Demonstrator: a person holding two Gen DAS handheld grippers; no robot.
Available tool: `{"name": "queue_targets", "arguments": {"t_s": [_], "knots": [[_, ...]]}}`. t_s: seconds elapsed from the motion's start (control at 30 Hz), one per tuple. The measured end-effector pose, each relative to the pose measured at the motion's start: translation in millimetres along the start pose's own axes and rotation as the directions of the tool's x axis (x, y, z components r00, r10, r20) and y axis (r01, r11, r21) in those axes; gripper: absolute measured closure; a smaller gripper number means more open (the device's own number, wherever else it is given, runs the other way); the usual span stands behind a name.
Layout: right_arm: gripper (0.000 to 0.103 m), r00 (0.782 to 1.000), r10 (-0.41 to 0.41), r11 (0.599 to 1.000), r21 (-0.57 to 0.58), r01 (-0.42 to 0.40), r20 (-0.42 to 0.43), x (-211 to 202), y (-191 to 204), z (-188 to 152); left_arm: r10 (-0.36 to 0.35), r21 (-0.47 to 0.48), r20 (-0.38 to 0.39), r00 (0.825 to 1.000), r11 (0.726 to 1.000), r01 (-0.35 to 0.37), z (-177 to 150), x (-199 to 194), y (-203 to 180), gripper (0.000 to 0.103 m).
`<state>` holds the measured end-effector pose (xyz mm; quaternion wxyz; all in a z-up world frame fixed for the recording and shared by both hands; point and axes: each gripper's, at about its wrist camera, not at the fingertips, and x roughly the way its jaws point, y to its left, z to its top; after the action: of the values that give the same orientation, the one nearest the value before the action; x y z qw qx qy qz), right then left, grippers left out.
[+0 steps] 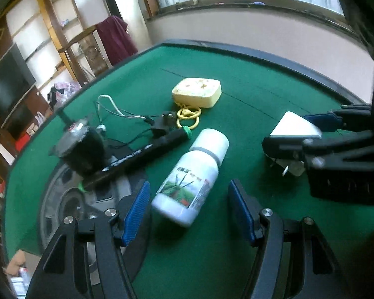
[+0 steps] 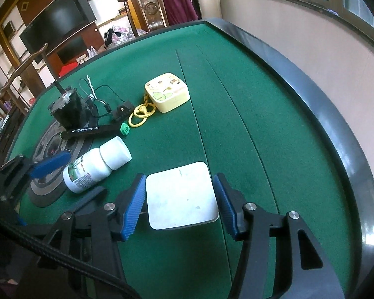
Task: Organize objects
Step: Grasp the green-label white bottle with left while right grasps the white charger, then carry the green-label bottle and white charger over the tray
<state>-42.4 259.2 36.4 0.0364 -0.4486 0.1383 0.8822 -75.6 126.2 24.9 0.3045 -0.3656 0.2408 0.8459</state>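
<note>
A white bottle [image 1: 190, 178] with a green label lies on its side on the green table [image 1: 249, 87]. My left gripper [image 1: 188, 209] is open, with the bottle's base between its blue pads. My right gripper [image 2: 180, 203] is open around a white square adapter [image 2: 180, 195], its pads just off the adapter's sides. The adapter also shows in the left wrist view [image 1: 293, 127], lifted slightly, its prongs below. The bottle also shows in the right wrist view [image 2: 94, 165], with the left gripper's finger [image 2: 49, 165] beside it.
A yellow case [image 1: 198, 92] with a yellow ring clasp [image 1: 188, 118] lies mid-table. A black motor [image 1: 81, 149] with wires, a black tube with a green cap [image 1: 142, 152] and a small black plug [image 1: 165, 122] lie left. The table has a raised dark rim [image 2: 336, 124].
</note>
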Motion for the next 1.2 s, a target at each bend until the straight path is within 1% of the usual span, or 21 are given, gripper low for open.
{"name": "queue_targets", "arguments": {"t_s": [0.13, 0.2, 0.23, 0.3, 0.43, 0.53, 0.63, 0.8, 1.0, 1.07, 1.2], "knots": [[0.049, 1.000, -0.009, 1.000, -0.010, 0.009, 0.004, 0.7, 2.1, 0.9, -0.036, -0.077, -0.021, 0.999, 0.996, 0.035, 3.2, 4.2, 5.2, 0.045], [0.049, 1.000, -0.016, 1.000, -0.015, 0.016, 0.005, 1.2, 2.9, 0.6, -0.050, -0.119, -0.031, 0.998, 0.992, 0.046, 2.5, 3.5, 9.5, 0.059], [0.049, 1.000, -0.019, 1.000, -0.017, 0.019, 0.005, 1.2, 3.4, 0.2, -0.065, -0.129, -0.036, 0.997, 0.990, 0.060, 1.9, 2.7, 10.8, 0.073], [0.049, 1.000, -0.026, 0.999, -0.024, 0.026, 0.005, 1.8, 4.7, -0.1, -0.048, -0.144, -0.049, 0.998, 0.989, 0.040, 0.7, 0.3, 11.4, 0.074], [0.049, 0.999, -0.039, 0.998, -0.043, 0.039, 0.007, 2.0, 6.5, -0.9, -0.025, -0.158, -0.048, 0.999, 0.987, 0.017, -6.4, -9.3, 8.8, 0.074], [0.050, 1.000, -0.029, 0.999, -0.039, 0.030, 0.008, 1.4, 4.9, -1.4, -0.042, -0.211, -0.033, 0.999, 0.977, 0.034, -14.5, -24.6, 13.3, 0.074], [0.051, 1.000, -0.011, 1.000, -0.021, 0.011, 0.009, 0.5, 1.7, -1.3, -0.032, -0.251, -0.010, 0.999, 0.968, 0.028, -26.9, -47.1, 19.7, 0.074], [0.051, 0.999, 0.042, 0.999, 0.020, -0.043, 0.013, 0.1, -3.7, -1.1, -0.005, -0.307, 0.037, 0.999, 0.951, 0.017, -52.8, -90.3, 24.2, 0.074], [0.051, 0.996, 0.087, 0.993, 0.072, -0.089, 0.031, -0.8, -8.8, -0.9, 0.043, -0.360, 0.113, 0.993, 0.933, 0.001, -83.2, -139.2, 27.8, 0.074], [0.051, 0.994, 0.102, 0.991, 0.084, -0.104, 0.033, -1.7, -9.9, -1.0, 0.046, -0.381, 0.136, 0.990, 0.925, 0.010, -96.7, -156.1, 30.5, 0.074], [0.052, 0.990, 0.132, 0.988, 0.075, -0.135, 0.040, -5.2, -2.8, -3.4, 0.055, -0.439, 0.161, 0.985, 0.898, 0.022, -128.6, -187.2, 42.7, 0.074]]}}
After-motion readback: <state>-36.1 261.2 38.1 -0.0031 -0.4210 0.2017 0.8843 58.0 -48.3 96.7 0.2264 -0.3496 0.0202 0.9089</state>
